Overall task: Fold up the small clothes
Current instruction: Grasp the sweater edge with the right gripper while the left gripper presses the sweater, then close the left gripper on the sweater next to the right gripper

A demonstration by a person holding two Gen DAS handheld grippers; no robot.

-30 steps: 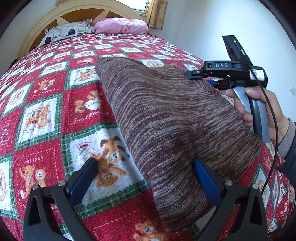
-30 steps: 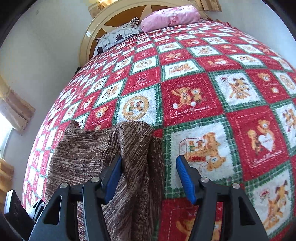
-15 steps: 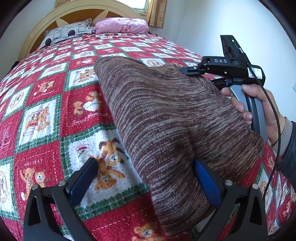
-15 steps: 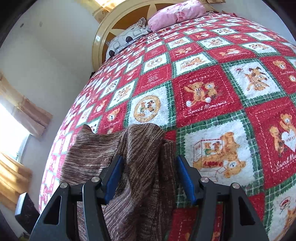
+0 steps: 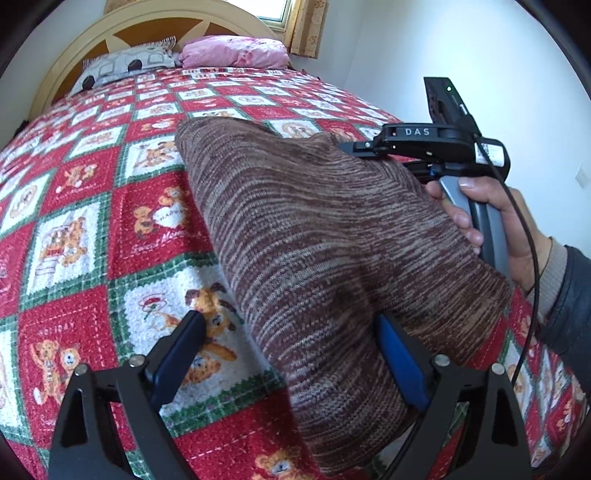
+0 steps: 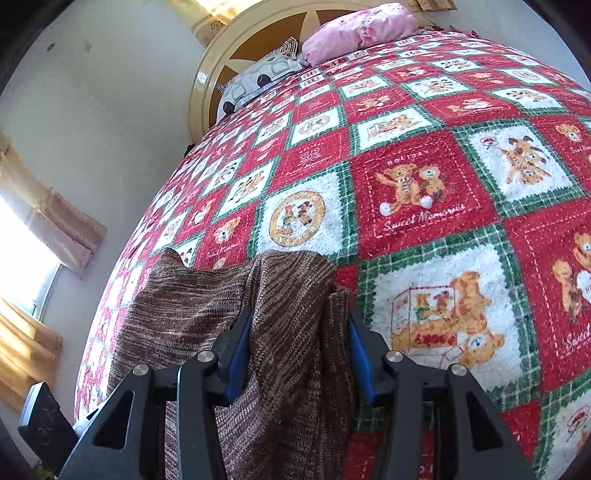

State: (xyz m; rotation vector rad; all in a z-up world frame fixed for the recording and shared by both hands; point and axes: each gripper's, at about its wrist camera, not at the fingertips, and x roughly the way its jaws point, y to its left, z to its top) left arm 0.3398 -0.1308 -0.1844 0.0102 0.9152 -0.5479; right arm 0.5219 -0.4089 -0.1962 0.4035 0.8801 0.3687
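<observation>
A brown striped knit garment (image 5: 314, 240) lies on the red, white and green teddy-bear bedspread (image 5: 74, 240). My left gripper (image 5: 290, 354) straddles its near end with jaws wide and closing. The right pad (image 5: 399, 362) touches the cloth, while the left pad (image 5: 181, 347) stands over bare bedspread. At the garment's far right corner a hand (image 5: 498, 214) holds my right gripper (image 5: 343, 147). In the right wrist view a bunched fold of the garment (image 6: 295, 314) fills the gap of the right gripper (image 6: 299, 349), whose jaws are closing on it.
A pink pillow (image 5: 236, 51) and a grey patterned pillow (image 5: 125, 66) lie at the cream headboard (image 5: 147, 22). White walls close in on the bed's sides. Bare bedspread (image 6: 424, 195) stretches beyond the garment.
The right jaws have narrowed around the garment's fold, and the right view has tipped and drawn closer. The left jaws have come in slightly. The garment's far corner has risen a little.
</observation>
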